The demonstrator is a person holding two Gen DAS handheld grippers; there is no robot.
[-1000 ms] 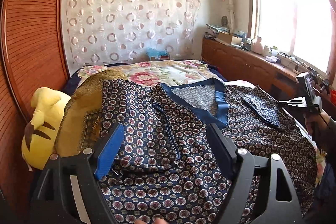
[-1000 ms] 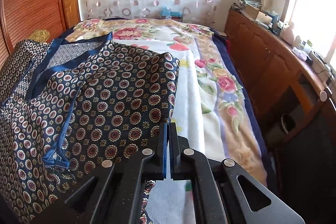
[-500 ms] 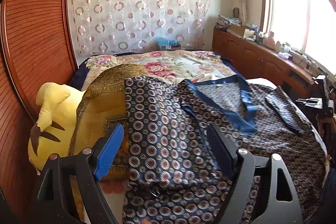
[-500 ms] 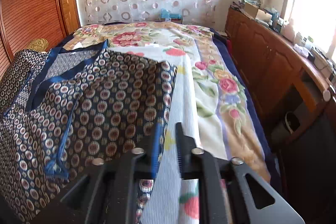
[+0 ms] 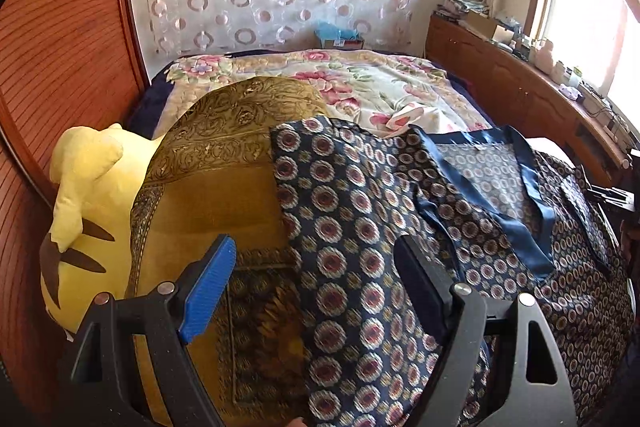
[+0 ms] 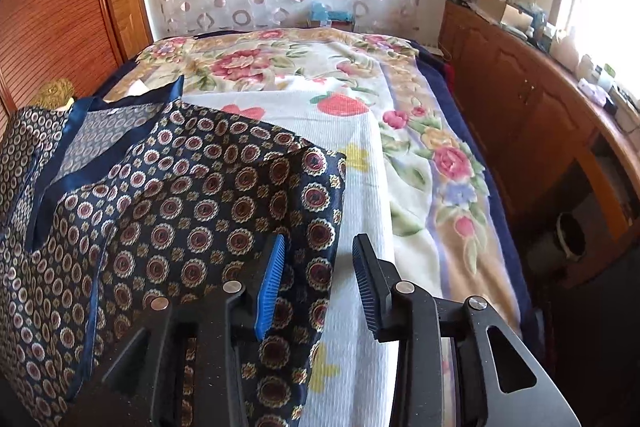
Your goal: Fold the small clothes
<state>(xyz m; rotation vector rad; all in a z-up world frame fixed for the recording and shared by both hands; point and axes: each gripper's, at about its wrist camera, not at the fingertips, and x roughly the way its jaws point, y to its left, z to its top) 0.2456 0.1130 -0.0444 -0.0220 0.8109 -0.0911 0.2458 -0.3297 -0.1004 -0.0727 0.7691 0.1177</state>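
A navy garment with a red and gold medallion print and blue satin trim (image 5: 360, 227) lies spread on the bed; it also shows in the right wrist view (image 6: 180, 195). My left gripper (image 5: 316, 267) is wide open above the garment's left edge, where it overlaps a gold cushion (image 5: 216, 179). My right gripper (image 6: 318, 263) is open, its jaws either side of the garment's right edge, over a white striped cloth (image 6: 360, 155). The other gripper shows dimly at the far right of the left wrist view (image 5: 616, 191).
A yellow plush toy (image 5: 84, 195) lies left of the cushion by the slatted wooden wall (image 5: 60, 47). A floral bedspread (image 6: 280, 67) covers the bed. A wooden cabinet (image 6: 540, 115) with clutter runs along the right under the window.
My right gripper was shut on the garment's edge and has opened. My left gripper stayed open and shifted left toward the gold cushion and plush toy.
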